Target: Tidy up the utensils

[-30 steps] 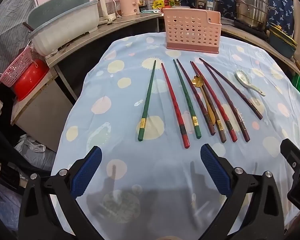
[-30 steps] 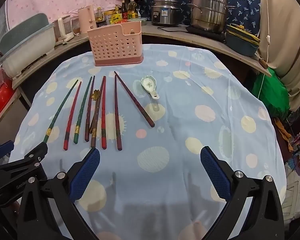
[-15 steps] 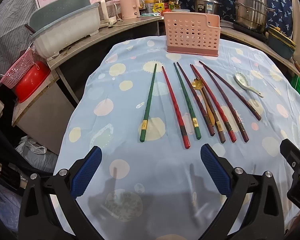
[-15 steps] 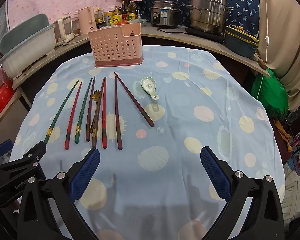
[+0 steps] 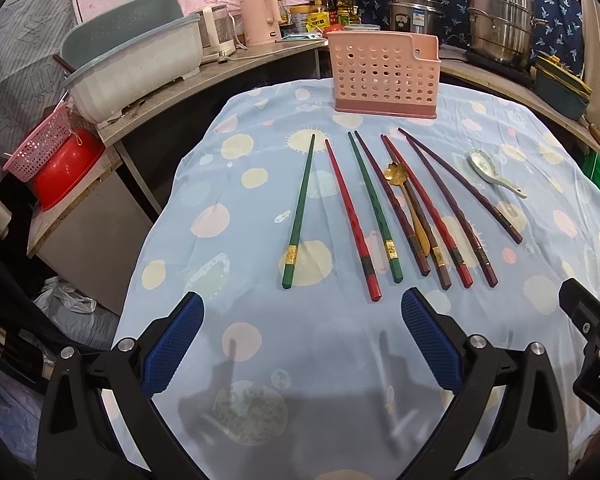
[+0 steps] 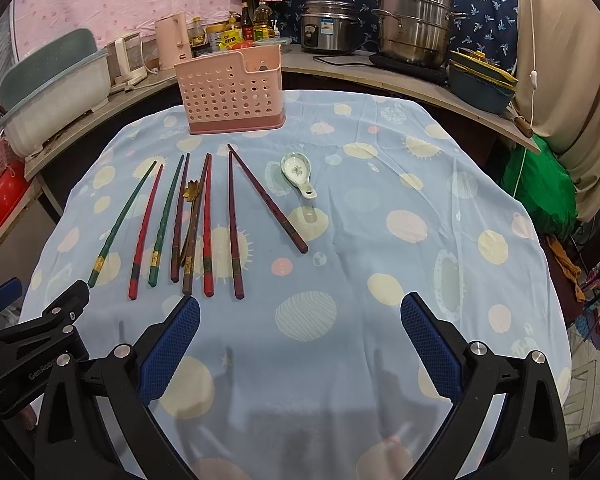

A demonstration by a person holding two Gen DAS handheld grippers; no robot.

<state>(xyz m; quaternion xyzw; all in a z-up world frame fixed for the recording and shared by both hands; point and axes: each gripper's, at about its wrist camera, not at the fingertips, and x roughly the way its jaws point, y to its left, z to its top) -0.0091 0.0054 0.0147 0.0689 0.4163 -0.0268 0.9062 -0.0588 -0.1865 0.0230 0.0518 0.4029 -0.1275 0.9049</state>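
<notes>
Two grippers are hovering low over the near edge of my worktop (image 5: 228, 216), and I am holding both released with nothing between the fingers: the left gripper (image 5: 300, 344) is showing its blue pads (image 5: 172, 344) spread wide over the blue dotted cloth, and the right gripper (image 6: 300, 344) is sitting just beside it, equally spread. I am looking at a row of chopsticks lying flat ahead of the left gripper, their thick ends pointing toward me and fanning slightly apart. From the left I am seeing a green chopstick (image 5: 299, 210) lying a little apart from the rest, then a red chopstick (image 5: 351, 220), a second green chopstick (image 5: 374, 208), a dark maroon one (image 5: 392, 208), another red one (image 5: 426, 212) and two dark purple ones, the outermost (image 5: 460, 184) angling off to the right. A gold spoon (image 5: 404, 196) with a flower-shaped bowl is lying among the middle sticks, touching them; I cannot tell exactly which it is resting on. A white ceramic spoon (image 5: 490, 172) is lying by itself to the right of the row, bowl up, apart from the sticks. Behind everything, the pink perforated utensil holder (image 5: 384, 76) is standing upright at the far edge of the cloth, well apart from the chopstick tips. In the right wrist view the chopstick row (image 6: 188, 216) is sitting ahead and to the left of that gripper, with the ceramic spoon nearer the middle
</notes>
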